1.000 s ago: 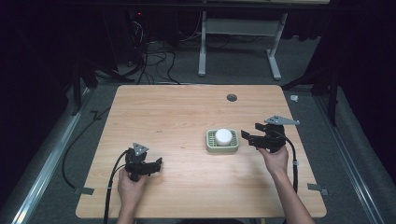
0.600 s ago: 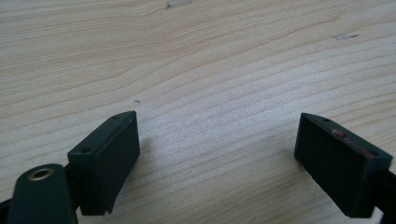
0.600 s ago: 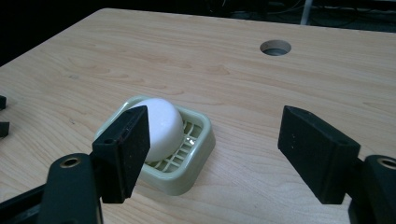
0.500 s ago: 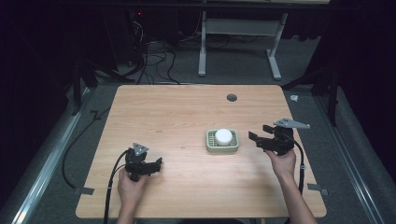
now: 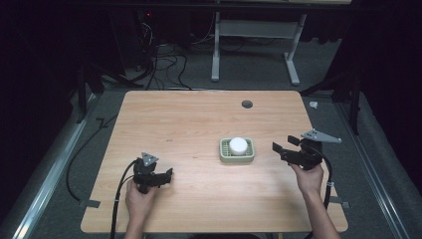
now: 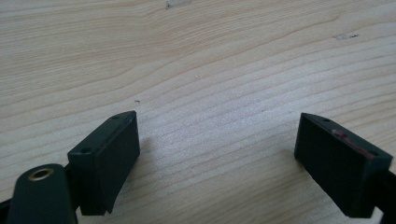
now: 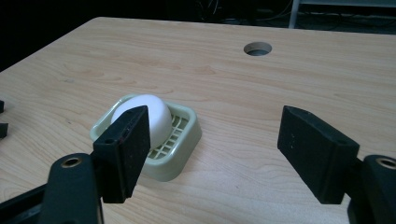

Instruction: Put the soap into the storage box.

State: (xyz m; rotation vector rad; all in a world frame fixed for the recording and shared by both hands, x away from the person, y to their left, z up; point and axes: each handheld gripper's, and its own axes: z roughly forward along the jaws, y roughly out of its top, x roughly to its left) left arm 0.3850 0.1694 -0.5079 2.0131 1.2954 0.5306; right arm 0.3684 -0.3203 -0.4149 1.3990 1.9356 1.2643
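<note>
A white rounded soap (image 5: 238, 145) (image 7: 144, 117) rests in a pale green slatted dish (image 5: 225, 155) (image 7: 183, 142) right of the table's centre. My right gripper (image 5: 277, 148) (image 7: 219, 151) hovers just right of the dish, pointing at it, open with nothing between its jaws. In the right gripper view the near jaw partly covers the soap. My left gripper (image 5: 168, 175) (image 6: 217, 158) is low over bare wood near the front left, open and holding nothing.
The wooden table (image 5: 189, 124) has a round cable hole (image 5: 247, 104) (image 7: 258, 48) at the back right. A desk frame (image 5: 254, 37) and cables (image 5: 159, 64) are on the floor behind. Black cables trail from both grippers off the front edge.
My right gripper has drawn back to the right, away from the dish, and is a little nearer the person. The left gripper, soap and dish have stayed put.
</note>
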